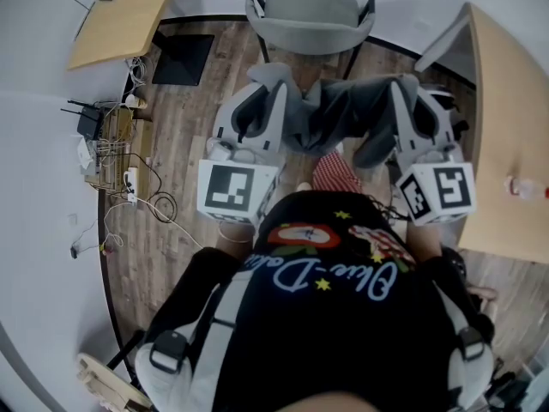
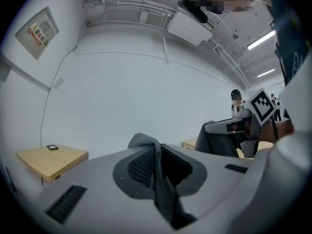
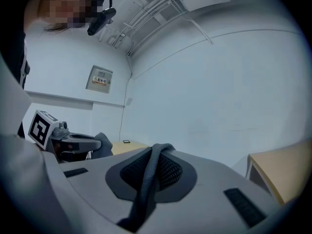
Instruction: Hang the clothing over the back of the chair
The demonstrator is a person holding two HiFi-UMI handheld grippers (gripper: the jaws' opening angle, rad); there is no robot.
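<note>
A grey garment (image 1: pixel 343 110) is held spread between the left tool (image 1: pixel 273 88) and the right tool (image 1: pixel 401 88), both clamped on its fabric, near the chair (image 1: pixel 313 15).

Clothing (image 1: pixel 343 114) spans between left gripper (image 1: pixel 273 88) and right gripper (image 1: pixel 401 88), with one edge clamped in each pair of jaws. Chair (image 1: pixel 310 20) stands straight ahead, beyond the clothing and apart from it. One table (image 1: pixel 506 127) lies to the right of the right gripper. A second table (image 1: pixel 129 15) lies far left, beside the chair. Cables (image 1: pixel 129 187) lie on the floor (image 1: pixel 184 136), left of the left gripper.
</note>
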